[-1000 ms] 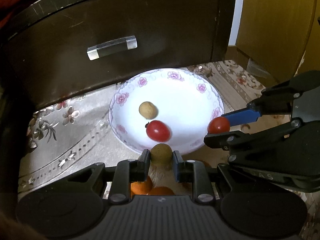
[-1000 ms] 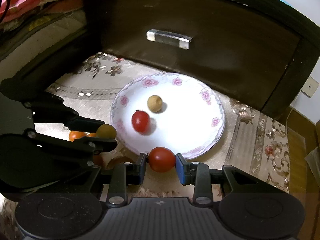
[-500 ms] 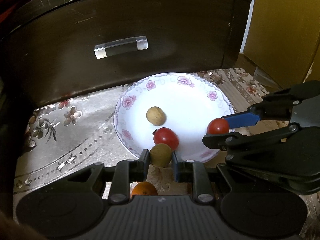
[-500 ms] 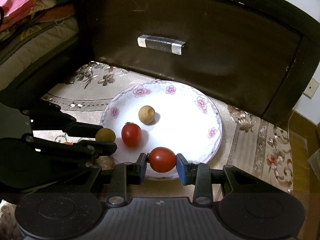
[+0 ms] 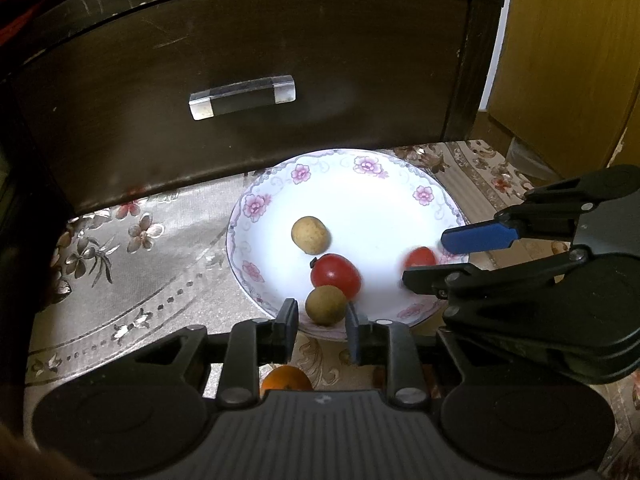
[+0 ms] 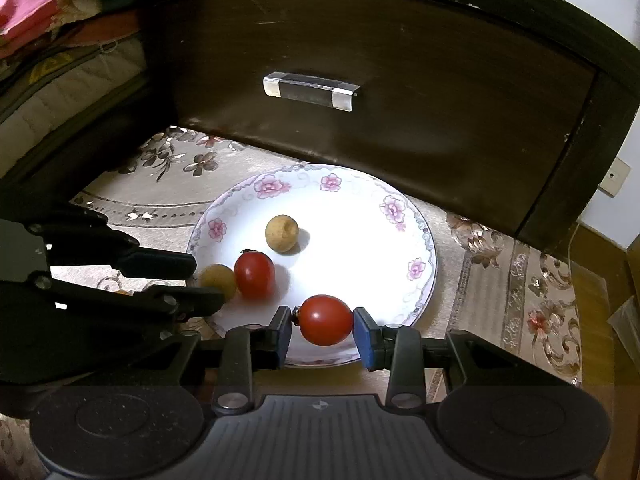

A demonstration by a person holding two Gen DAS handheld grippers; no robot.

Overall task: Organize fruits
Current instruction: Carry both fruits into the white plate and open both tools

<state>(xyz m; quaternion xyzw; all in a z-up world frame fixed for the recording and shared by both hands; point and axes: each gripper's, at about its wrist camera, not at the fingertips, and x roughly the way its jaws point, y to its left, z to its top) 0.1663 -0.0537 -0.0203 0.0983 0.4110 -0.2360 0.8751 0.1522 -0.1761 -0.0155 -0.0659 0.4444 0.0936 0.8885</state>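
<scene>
A white floral plate [image 5: 360, 184] [image 6: 360, 216] holds a tan longan [image 5: 310, 235] [image 6: 282, 233] and a red cherry tomato [image 5: 335, 275] [image 6: 254, 274]. My left gripper [image 5: 322, 322] is open, with gaps on both sides of a greenish-brown longan [image 5: 326, 305] [image 6: 218, 279] resting on the plate's near rim. My right gripper [image 6: 323, 330] has opened over the plate; a second cherry tomato [image 6: 326, 319] [image 5: 418, 258] lies between its jaws, blurred in the left wrist view.
A dark wooden drawer front [image 5: 248, 92] with a glass handle [image 5: 243, 96] stands just behind the plate. An orange fruit [image 5: 286, 378] lies on the patterned cloth [image 5: 132, 280] under my left gripper. A yellow cabinet [image 5: 568, 60] is at the right.
Both grippers moved forward over the plate and opened. The longan now rests on the plate rim between the left jaws; the right gripper's tomato has come loose.
</scene>
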